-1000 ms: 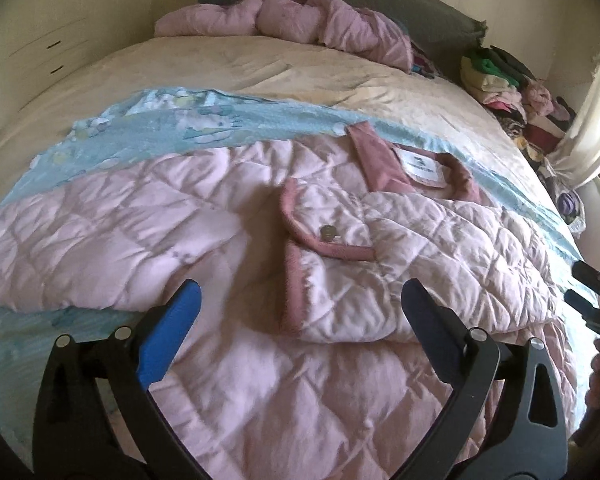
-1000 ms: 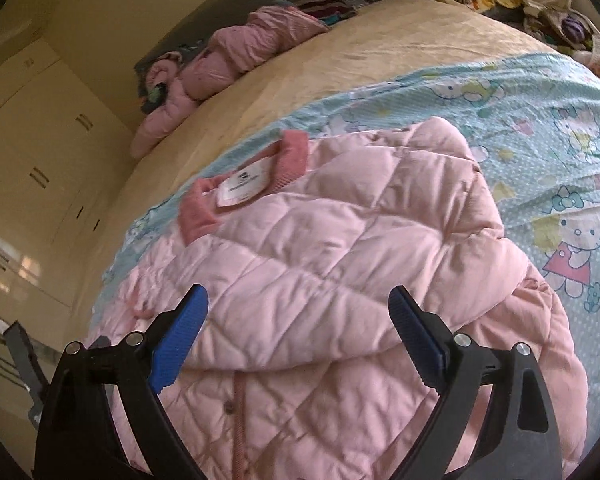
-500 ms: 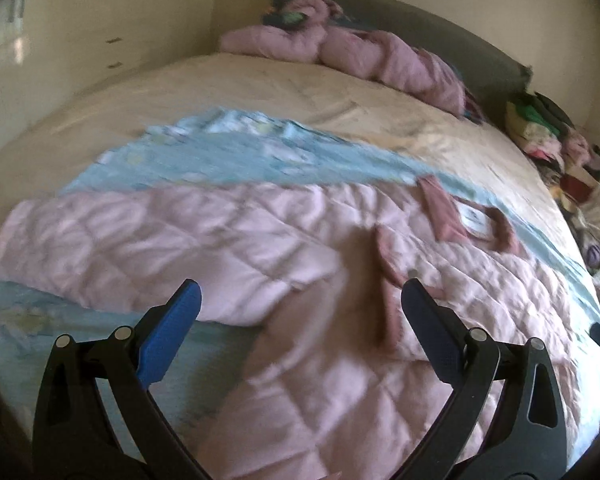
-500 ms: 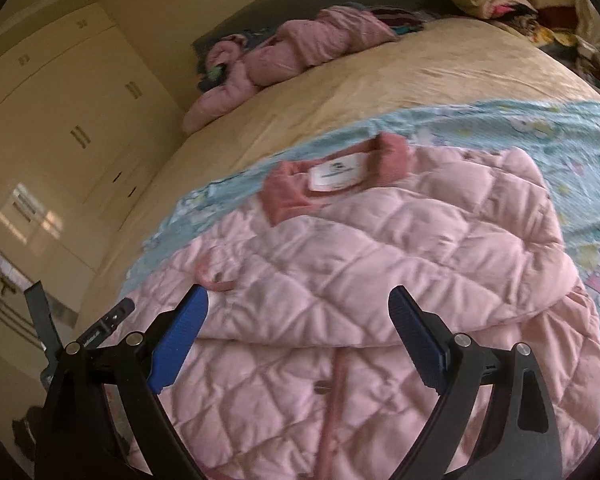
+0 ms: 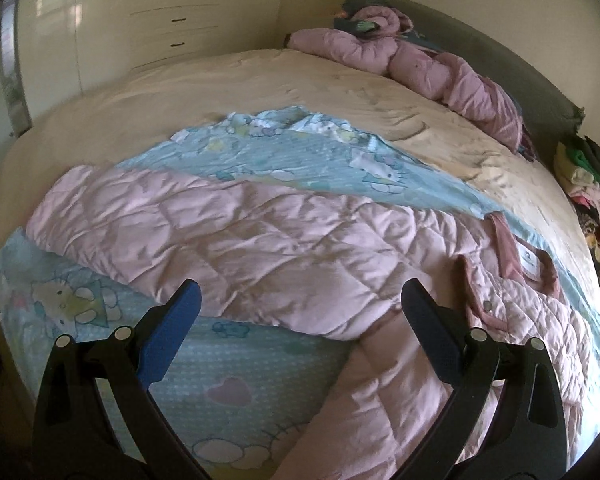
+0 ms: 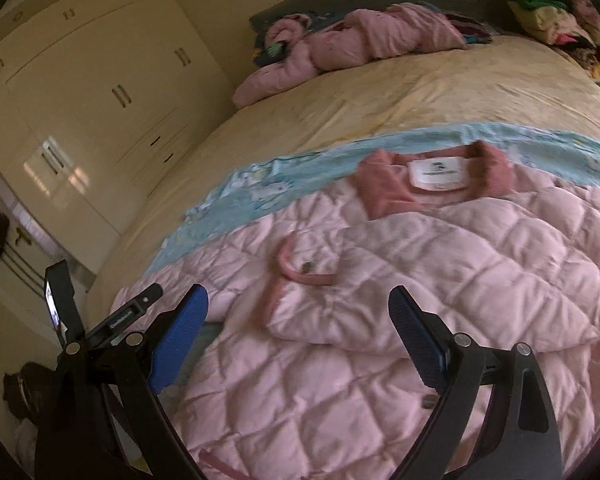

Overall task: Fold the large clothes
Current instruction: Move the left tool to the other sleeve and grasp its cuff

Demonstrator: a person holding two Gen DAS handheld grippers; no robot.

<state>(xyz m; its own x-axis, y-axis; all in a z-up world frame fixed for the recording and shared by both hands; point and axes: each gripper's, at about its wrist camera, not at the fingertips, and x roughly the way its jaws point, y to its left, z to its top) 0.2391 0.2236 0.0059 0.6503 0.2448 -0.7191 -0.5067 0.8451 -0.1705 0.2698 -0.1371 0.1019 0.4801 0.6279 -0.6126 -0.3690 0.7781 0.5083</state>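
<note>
A pink quilted jacket (image 5: 284,248) lies spread on a light blue cartoon sheet (image 5: 260,164) on the bed. Its left sleeve (image 5: 140,216) stretches out flat toward the bed's left edge; the right sleeve (image 6: 440,280) is folded across the chest, cuff (image 6: 300,276) near the middle. The darker pink collar with a white label (image 6: 440,176) lies at the far side. My left gripper (image 5: 300,320) hovers open above the left sleeve's lower edge, holding nothing. My right gripper (image 6: 298,328) hangs open over the jacket's body below the folded cuff, also holding nothing.
Another pink padded garment (image 5: 400,56) is heaped at the grey headboard (image 5: 500,64). A pile of mixed clothes (image 5: 588,184) sits at the right of the bed. Cream wardrobes (image 6: 100,100) stand along the left wall. The left gripper's body (image 6: 100,320) shows in the right wrist view.
Both grippers have swung left: the left view now takes in the outstretched left sleeve, and the right view has shifted from the right shoulder to the folded cuff. The jacket itself has not moved.
</note>
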